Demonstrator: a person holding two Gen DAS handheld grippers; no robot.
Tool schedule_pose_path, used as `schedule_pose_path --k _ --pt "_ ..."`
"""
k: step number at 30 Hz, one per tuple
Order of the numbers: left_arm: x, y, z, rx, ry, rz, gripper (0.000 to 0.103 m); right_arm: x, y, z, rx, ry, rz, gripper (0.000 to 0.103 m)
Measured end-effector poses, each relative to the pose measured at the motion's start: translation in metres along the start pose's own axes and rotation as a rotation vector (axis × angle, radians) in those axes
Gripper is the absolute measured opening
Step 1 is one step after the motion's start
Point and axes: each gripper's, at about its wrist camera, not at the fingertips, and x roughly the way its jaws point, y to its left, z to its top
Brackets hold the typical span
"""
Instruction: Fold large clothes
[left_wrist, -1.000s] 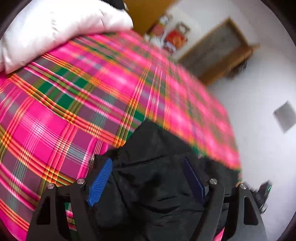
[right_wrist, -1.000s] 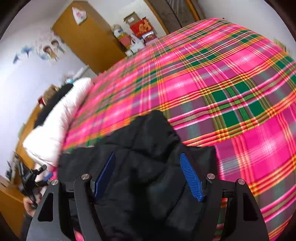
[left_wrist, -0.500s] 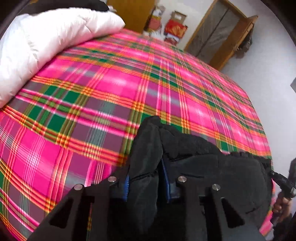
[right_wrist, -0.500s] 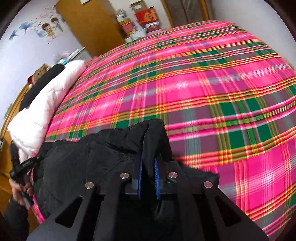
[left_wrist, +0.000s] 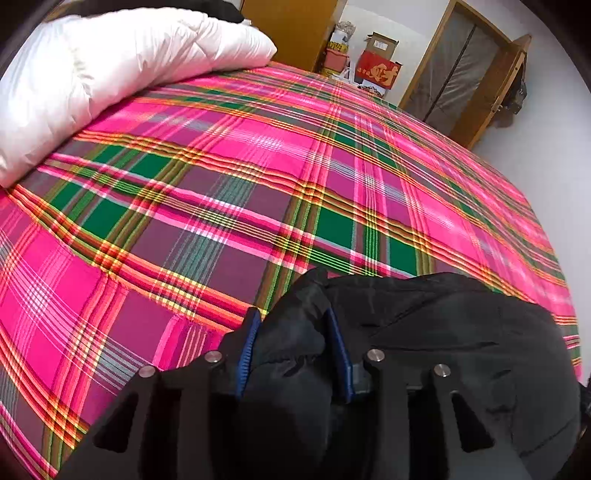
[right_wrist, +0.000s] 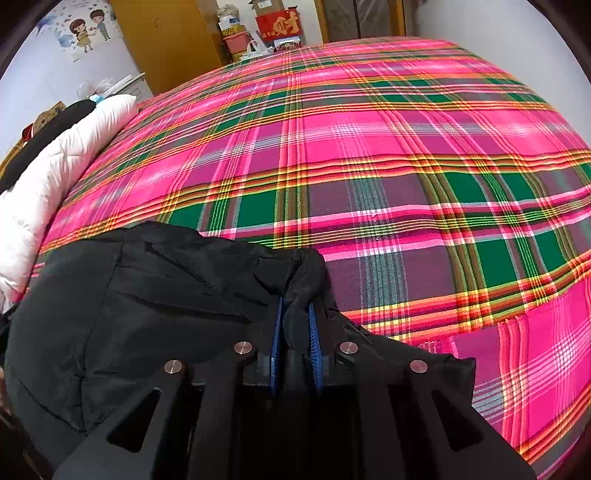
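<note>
A black padded jacket (left_wrist: 461, 332) lies at the near edge of a bed with a pink, green and orange plaid cover (left_wrist: 240, 192). My left gripper (left_wrist: 291, 325) is shut on a thick fold at the jacket's left corner, blue pads (left_wrist: 246, 347) pressing it from both sides. In the right wrist view the jacket (right_wrist: 129, 302) spreads to the left, and my right gripper (right_wrist: 295, 314) is shut tightly on a fold at its right corner. The plaid cover (right_wrist: 369, 155) fills the rest of that view.
A white duvet (left_wrist: 110, 62) is bunched at the bed's left side and also shows in the right wrist view (right_wrist: 55, 162). Beyond the bed stand a wooden wardrobe (left_wrist: 291, 26), red boxes (left_wrist: 378, 72) and a wooden-framed door (left_wrist: 465, 70).
Both grippers were open around the jacket a second ago and have since shut on folds of it. Both views have tilted up, showing more of the bed.
</note>
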Motion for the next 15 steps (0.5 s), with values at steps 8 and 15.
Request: schedule_pose_path --k 8,15 --pt "-0.018 0.001 0.012 0.002 0.029 0.030 0.047 -0.028 0.008 0.011 -0.025 -0.014 -0.047 0.022" --pt "-0.080 0.021 0.039 -0.039 -0.065 -0.007 0.058 -0.116 0.014 0.022 -0.002 -0.226 0.000 0.042"
